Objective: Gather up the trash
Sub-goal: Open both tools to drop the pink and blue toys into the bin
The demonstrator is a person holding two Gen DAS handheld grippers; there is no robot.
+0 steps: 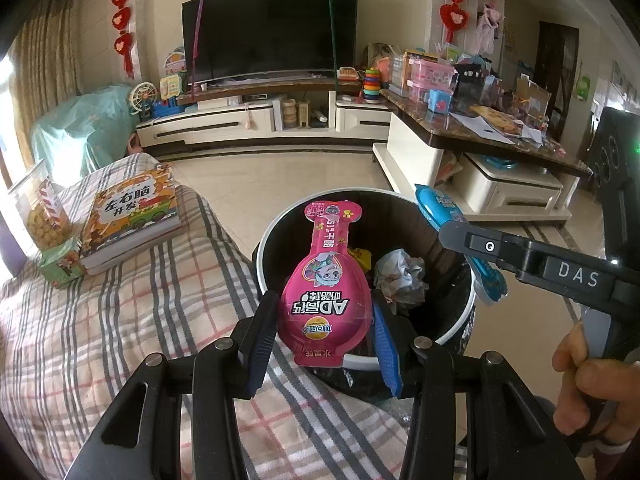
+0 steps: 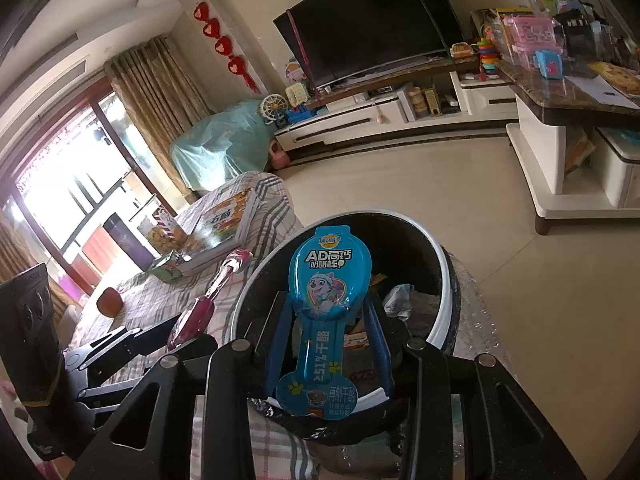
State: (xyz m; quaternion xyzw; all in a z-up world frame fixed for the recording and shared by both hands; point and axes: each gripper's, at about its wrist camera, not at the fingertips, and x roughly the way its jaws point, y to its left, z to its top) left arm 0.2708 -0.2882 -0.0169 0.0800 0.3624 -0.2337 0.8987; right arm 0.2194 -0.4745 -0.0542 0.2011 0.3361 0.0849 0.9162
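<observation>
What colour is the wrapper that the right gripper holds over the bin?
Blue, with a cartoon puppy; the right wrist view shows the spoon-shaped snack wrapper best.

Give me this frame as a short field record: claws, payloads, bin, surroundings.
left claw: shut on pink wrapper, above the bin
right claw: shut on blue wrapper, above the bin
bin: open, black liner, crumpled paper inside
beside bin: plaid-covered surface with book
released: neither wrapper yet

Plaid-covered sofa (image 1: 120,320) carries book (image 1: 132,216), snack jar (image 1: 42,216).
</observation>
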